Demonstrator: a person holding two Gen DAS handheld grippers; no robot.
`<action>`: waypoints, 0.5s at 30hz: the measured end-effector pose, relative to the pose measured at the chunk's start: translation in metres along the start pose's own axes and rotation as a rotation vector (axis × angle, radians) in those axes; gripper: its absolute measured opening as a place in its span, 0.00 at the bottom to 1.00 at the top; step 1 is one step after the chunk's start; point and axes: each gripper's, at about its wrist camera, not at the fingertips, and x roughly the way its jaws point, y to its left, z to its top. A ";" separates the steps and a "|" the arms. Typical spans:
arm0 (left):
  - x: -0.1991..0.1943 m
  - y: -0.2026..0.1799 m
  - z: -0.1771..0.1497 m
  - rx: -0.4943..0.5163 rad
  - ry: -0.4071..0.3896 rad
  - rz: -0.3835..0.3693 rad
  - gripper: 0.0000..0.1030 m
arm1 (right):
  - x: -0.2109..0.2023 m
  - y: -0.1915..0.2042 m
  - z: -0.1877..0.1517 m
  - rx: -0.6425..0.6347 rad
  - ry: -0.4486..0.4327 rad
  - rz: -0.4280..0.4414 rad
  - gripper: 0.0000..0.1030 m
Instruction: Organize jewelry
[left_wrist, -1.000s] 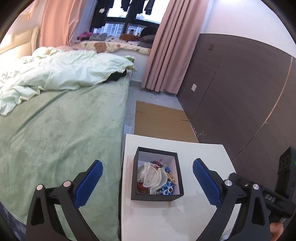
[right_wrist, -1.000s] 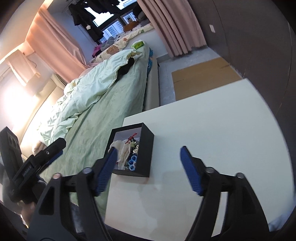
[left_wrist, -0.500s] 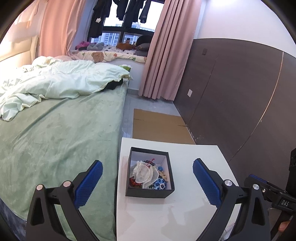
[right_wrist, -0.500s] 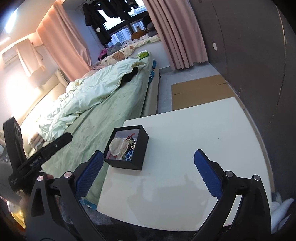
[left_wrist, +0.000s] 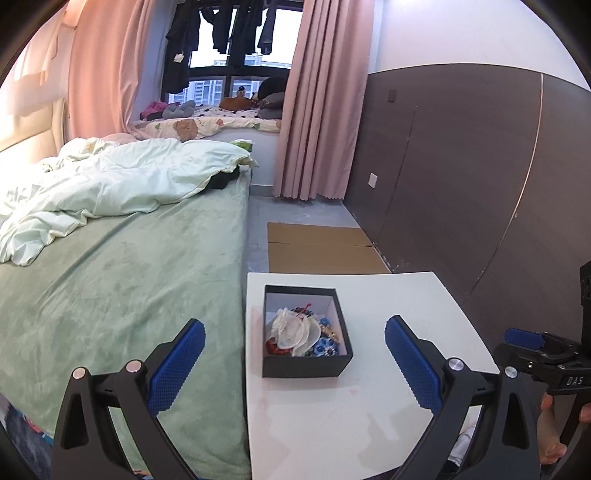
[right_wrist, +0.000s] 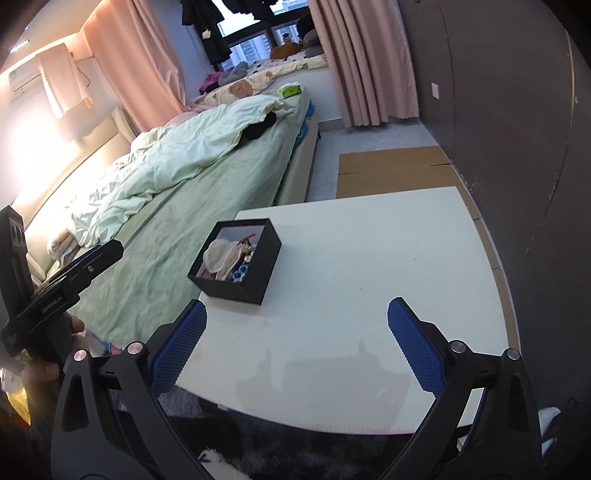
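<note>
A small black box (left_wrist: 306, 363) sat on a white table (left_wrist: 369, 413), close to the table's edge by the bed (left_wrist: 122, 280). The box had no lid on it, and its inside was white. It was full of jewelry (left_wrist: 304, 334) all mixed up in a pile: pale, shell-like pieces on top, some red beads on one side, and little blue rings on the other. Nothing from the pile lay on the table outside the box. The left gripper (left_wrist: 294, 363) was held above the near part of the table with its two blue fingers (left_wrist: 177, 365) spread wide apart, and there was nothing between them. In its own view the box showed in the gap between the fingers, but they were not touching it. The right gripper (right_wrist: 295, 343) was wide open too and held nothing. It was over the near edge of the table, and the box (right_wrist: 236, 260) was further off, on its left side, well apart from its fingers (right_wrist: 415, 350). The bed had a green sheet and a crumpled pale blanket (left_wrist: 110, 188). Flat brown cardboard (left_wrist: 321, 249) lay on the floor past the table, next to a dark wall (left_wrist: 461, 177). Pink curtains (left_wrist: 317, 99) hung by the window.
</note>
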 end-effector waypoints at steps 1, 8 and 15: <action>-0.002 0.003 -0.002 -0.002 0.001 0.003 0.92 | -0.001 0.002 -0.001 -0.007 0.000 0.009 0.95; -0.014 0.015 -0.002 -0.007 -0.028 0.024 0.92 | -0.006 0.009 -0.007 -0.025 -0.006 0.018 0.95; -0.020 0.017 -0.002 -0.011 -0.041 0.024 0.92 | -0.007 0.003 -0.007 0.004 -0.024 0.020 0.95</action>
